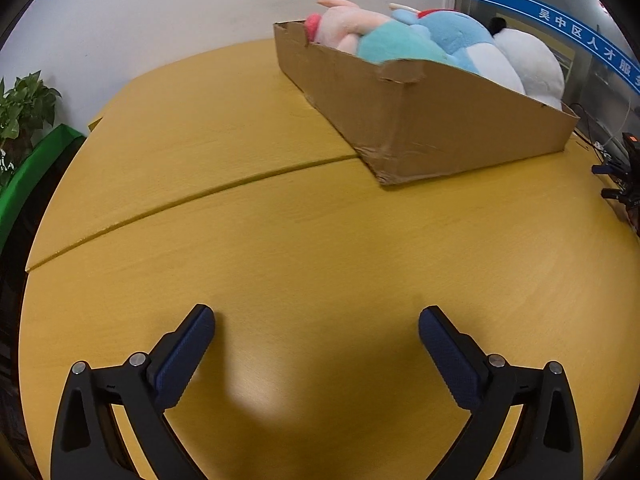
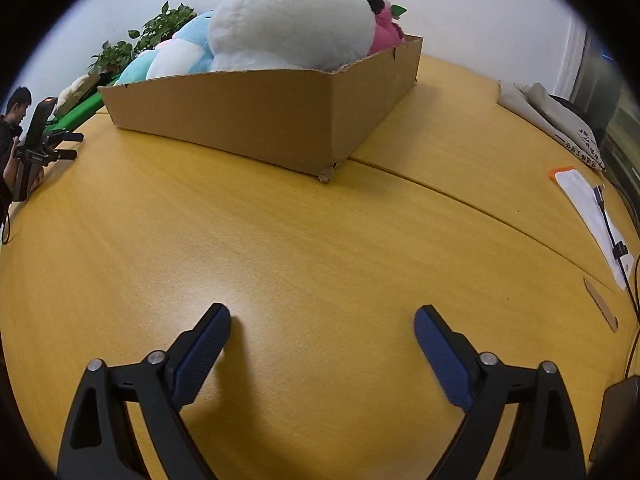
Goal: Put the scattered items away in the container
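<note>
A shallow cardboard box [image 1: 420, 120] stands on the yellow wooden table [image 1: 280, 240], packed with soft toys: a pink one [image 1: 344, 26], a teal and blue one [image 1: 432, 44] and a big white one [image 1: 528, 60]. My left gripper [image 1: 316, 322] hovers over bare tabletop well short of the box, open, nothing between its blue pads. From the other side the same box [image 2: 256, 116] shows with the white plush [image 2: 292, 28] bulging over its rim. My right gripper [image 2: 322, 318] is also open and empty above bare wood.
A potted plant [image 1: 24, 104] and a green board sit at the left table edge. A person [image 2: 16, 128] with a camera rig stands at the far left. A folded cloth bag [image 2: 560, 120], a white paper with a cable [image 2: 592, 216] and a dark device [image 2: 616, 420] lie at the right.
</note>
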A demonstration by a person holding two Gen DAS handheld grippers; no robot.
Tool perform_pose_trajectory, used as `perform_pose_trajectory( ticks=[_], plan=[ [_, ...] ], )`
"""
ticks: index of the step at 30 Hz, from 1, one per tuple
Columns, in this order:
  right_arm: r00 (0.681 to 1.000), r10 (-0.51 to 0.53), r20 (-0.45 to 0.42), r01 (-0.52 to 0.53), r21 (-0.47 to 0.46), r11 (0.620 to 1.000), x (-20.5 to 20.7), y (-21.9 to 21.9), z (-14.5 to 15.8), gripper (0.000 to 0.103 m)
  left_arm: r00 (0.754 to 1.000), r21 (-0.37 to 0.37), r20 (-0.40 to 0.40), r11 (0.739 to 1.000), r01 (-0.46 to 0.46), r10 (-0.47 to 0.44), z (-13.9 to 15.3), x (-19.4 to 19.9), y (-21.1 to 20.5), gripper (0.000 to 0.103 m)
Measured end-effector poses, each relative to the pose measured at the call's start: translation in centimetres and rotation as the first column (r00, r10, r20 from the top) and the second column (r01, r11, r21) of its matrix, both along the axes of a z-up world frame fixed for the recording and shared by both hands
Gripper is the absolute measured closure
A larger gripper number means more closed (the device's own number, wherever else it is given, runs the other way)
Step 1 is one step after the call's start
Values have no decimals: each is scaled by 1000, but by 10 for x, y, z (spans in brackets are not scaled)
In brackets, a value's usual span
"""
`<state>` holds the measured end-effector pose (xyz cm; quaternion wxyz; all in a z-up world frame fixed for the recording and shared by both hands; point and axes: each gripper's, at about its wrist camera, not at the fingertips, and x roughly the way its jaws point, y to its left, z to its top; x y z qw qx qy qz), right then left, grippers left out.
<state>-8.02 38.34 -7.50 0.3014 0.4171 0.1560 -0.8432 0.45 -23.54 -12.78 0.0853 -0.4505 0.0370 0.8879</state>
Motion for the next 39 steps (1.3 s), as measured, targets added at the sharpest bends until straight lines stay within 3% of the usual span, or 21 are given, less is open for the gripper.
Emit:
perform_pose_trajectory(
  ticks=[1, 13, 39],
  plan=[
    [1000, -4, 9, 4, 4, 1000, -5, 2, -2, 0, 1000, 1, 0, 1000, -4, 4, 1, -3, -4, 0],
    [994, 110, 18, -111, 6, 994, -16, 16, 2, 0, 1000, 2, -3, 1000, 0, 0, -7, -16, -11, 0],
    [994, 109, 18, -109, 6, 994, -19, 15, 2, 0, 1000, 1, -3, 1000, -1, 1, -7, -14, -11, 0]
  ],
)
